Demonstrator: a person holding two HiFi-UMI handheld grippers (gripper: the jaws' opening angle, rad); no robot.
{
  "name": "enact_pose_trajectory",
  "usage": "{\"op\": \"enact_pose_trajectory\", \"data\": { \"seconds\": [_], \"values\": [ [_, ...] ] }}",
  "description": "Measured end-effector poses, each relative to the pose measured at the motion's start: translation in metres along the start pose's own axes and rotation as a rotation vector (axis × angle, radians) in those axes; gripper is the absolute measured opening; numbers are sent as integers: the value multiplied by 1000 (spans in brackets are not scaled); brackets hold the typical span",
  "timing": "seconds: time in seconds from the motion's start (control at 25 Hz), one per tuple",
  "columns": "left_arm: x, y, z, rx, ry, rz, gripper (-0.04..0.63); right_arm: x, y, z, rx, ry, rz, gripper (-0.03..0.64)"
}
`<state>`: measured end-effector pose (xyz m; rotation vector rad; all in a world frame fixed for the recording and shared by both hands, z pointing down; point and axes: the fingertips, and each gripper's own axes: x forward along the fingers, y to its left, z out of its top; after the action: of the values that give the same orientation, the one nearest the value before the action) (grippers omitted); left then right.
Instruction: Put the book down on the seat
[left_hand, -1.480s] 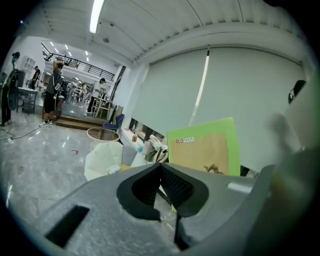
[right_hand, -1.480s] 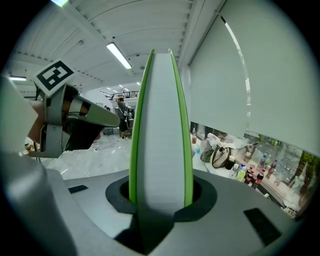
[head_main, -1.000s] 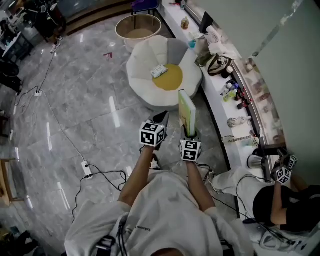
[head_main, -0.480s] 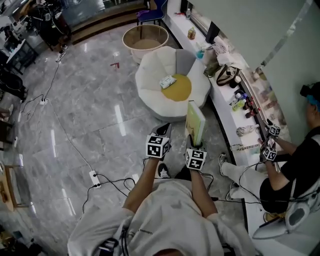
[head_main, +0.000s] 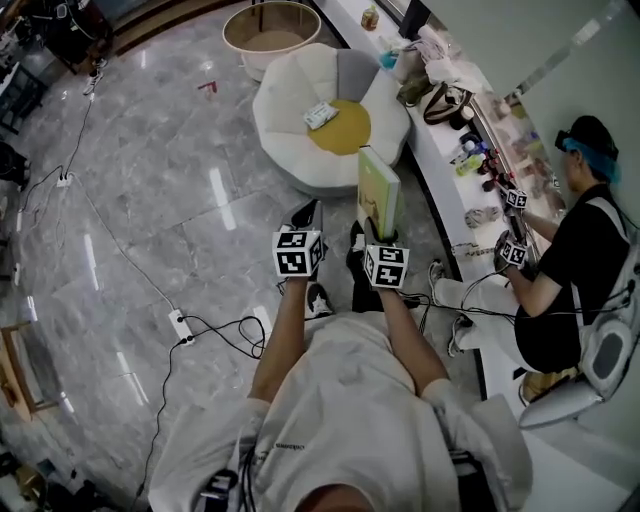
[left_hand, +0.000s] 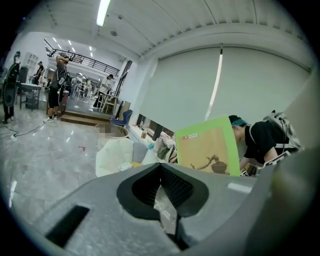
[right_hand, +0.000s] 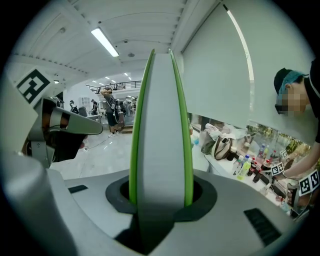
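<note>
Head view, book: a thin green-covered book (head_main: 377, 190) stands upright on its lower edge over the glossy grey marble floor (head_main: 150, 210), short of the seat.
Head view, seat: a white, petal-shaped padded seat (head_main: 285, 110) with a round yellow cushion (head_main: 342, 130); a small flat pack (head_main: 320, 115) lies on it.
Head view, arms: both bare forearms reach forward side by side, and the right gripper (head_main: 379, 240) clasps the book's bottom.
Left gripper view, fingers: the left gripper (left_hand: 162, 200) has dark, mesh-textured fingers drawn narrow, nothing between them; the book's tan and green cover shows to the right.
Right gripper view, fingers: the dark fingers press both green covers, and the pale page block faces the camera, upright.
Right gripper view, surface: a long white surface (right_hand: 225, 175) carries bottles and a bag.
</note>
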<state>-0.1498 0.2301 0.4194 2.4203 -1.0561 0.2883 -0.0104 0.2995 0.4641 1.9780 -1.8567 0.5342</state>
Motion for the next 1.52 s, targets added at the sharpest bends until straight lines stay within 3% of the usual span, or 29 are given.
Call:
{"op": "enact_pose_trajectory", "data": {
  "seconds": [0.16, 0.44, 0.84, 1.08, 1.52],
  "values": [
    [10, 9, 11, -13, -2, 24, 8, 15, -2, 10, -18, -3, 25, 133],
    [34, 16, 33, 49, 7, 42, 8, 54, -16, 32, 84, -36, 24, 133],
    [100, 31, 58, 113, 82, 27, 9, 124, -34, 72, 114, -34, 41, 133],
    [142, 28, 74, 112, 98, 8, 9, 159, -56, 93, 112, -24, 40, 133],
    [216, 42, 91, 57, 112, 60, 8, 229, -101, 100, 79, 46, 78, 133]
  ]
}}
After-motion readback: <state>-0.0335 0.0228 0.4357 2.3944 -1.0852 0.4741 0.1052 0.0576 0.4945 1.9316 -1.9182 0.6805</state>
